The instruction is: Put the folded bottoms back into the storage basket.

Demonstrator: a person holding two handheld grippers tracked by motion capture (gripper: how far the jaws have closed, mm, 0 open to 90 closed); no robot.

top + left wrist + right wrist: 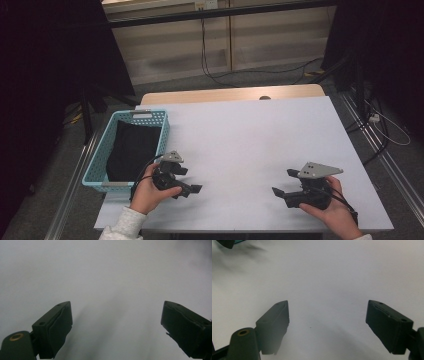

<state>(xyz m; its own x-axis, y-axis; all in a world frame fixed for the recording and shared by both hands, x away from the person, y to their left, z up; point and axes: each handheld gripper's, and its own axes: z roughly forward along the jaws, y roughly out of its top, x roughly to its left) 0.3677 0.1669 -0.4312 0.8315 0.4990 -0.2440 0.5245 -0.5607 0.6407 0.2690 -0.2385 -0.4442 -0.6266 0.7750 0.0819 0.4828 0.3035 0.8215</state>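
A black cloth [131, 149] lies folded in the blue basket [100, 154] at the frame's left, beside my left tongs [192, 190]. It looks soft, light and floppy; I'd pinch a raised fold. Left and right tongs [282, 184] rest spread and empty on the table [240, 145].

A white table [250, 145] carries a blue basket [102, 150] at its left edge, with a black cloth [131, 150] lying inside. Near the front edge, the left gripper [192, 190] lies in a hand [147, 192] just beside the basket's front right corner, jaws pointing right. The right gripper [282, 182] lies toward the front right corner in the other hand [332, 212], jaws apart and pointing left, nothing between them. The two grippers are well apart.
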